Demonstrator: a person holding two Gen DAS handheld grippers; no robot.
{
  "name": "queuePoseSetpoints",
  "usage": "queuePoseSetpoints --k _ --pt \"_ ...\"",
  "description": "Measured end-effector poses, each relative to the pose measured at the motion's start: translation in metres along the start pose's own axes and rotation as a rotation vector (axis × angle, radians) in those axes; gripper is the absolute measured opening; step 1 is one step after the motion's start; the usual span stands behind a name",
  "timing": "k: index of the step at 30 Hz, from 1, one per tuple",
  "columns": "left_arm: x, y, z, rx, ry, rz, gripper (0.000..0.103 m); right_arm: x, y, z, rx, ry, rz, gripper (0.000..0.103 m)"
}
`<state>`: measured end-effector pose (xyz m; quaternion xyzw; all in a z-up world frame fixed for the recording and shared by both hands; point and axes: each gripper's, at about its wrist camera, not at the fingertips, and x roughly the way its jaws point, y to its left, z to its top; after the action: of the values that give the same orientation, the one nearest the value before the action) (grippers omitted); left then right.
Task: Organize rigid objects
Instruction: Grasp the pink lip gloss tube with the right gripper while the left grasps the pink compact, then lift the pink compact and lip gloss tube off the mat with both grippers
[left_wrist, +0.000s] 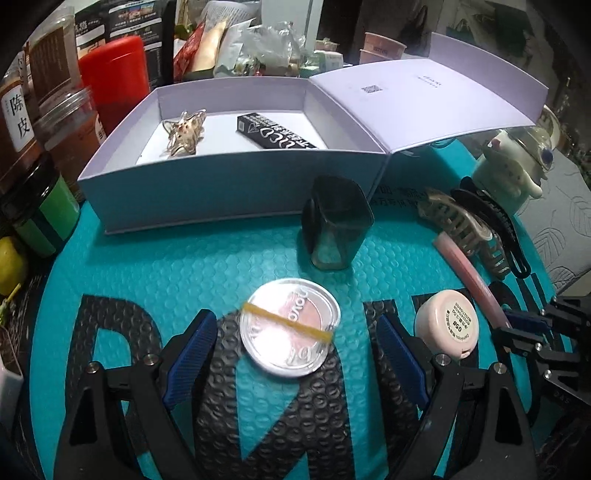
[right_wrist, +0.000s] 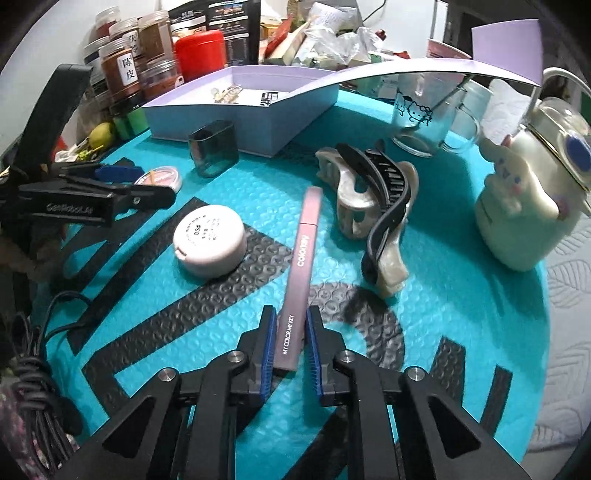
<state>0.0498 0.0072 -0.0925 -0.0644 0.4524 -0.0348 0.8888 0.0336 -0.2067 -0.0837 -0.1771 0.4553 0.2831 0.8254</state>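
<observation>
1. The teal bubble mat (right_wrist: 461, 295) covers the counter and carries the loose items; its cushioned surface probably keeps them from sliding.
2. The lavender box (left_wrist: 229, 192) sits at 12 o'clock in the left wrist view, lid folded back toward 2 o'clock, so items can be dropped in from above. It already holds a star-shaped clip (left_wrist: 184, 134) and a black carton (left_wrist: 277, 132).
3. The hair claws (right_wrist: 373, 206) lie stacked at 1 o'clock in the right wrist view, unsorted.
4. The left claw (left_wrist: 299, 345) is spread wide, its fingers flanking the clear compact (left_wrist: 290, 326) without touching it; judged a pre-grasp alignment.
5. The right claw (right_wrist: 290, 345) is nearly closed around the near end of the pink pen (right_wrist: 301, 273), which lies flat on the mat; contact is not confirmed.
6. The pink jar (right_wrist: 209, 245) rests at 10 o'clock from the pen.
</observation>
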Motion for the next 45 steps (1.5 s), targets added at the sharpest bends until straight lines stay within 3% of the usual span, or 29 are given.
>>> queuePoseSetpoints --k 1,4,5,19,23,32,37,38,39,40,45 --pt "0.000 0.001 0.000 -0.005 -0.013 -0.016 0.085 -0.001 0.002 -0.002 0.003 0.000 -0.002 0.016" --pt "-0.002 -0.003 -0.003 0.018 -0.037 0.003 0.056 -0.006 0.008 -0.009 0.014 0.001 -0.014 0.016" --pt "-0.002 -0.006 -0.005 0.044 -0.042 0.029 0.054 -0.007 0.009 -0.011 0.019 0.001 -0.017 0.016" --pt "-0.032 -0.017 -0.040 0.077 -0.007 -0.067 0.054 -0.025 0.012 -0.037 0.167 -0.036 -0.038 0.017" --pt "-0.037 -0.019 -0.046 0.070 -0.005 -0.068 0.054 -0.019 0.004 -0.029 0.197 -0.032 -0.044 0.040" --pt "-0.037 -0.016 -0.044 0.048 -0.006 -0.065 0.054 0.000 0.001 0.000 0.183 -0.059 -0.051 0.040" --pt "-0.038 -0.015 -0.045 0.055 -0.007 -0.061 0.054 0.009 0.001 0.005 0.181 -0.056 -0.081 0.038" --pt "-0.038 -0.015 -0.045 0.054 -0.006 -0.063 0.054 0.009 0.002 0.005 0.181 -0.058 -0.092 0.034" --pt "-0.038 -0.014 -0.044 0.050 -0.004 -0.065 0.054 0.009 0.002 0.005 0.184 -0.059 -0.098 0.022" --pt "-0.038 -0.014 -0.044 0.046 -0.003 -0.068 0.054 0.009 0.002 0.005 0.188 -0.061 -0.095 0.016" --pt "-0.039 -0.011 -0.043 0.036 -0.010 -0.070 0.054 0.006 0.003 0.001 0.220 -0.071 -0.084 0.013"
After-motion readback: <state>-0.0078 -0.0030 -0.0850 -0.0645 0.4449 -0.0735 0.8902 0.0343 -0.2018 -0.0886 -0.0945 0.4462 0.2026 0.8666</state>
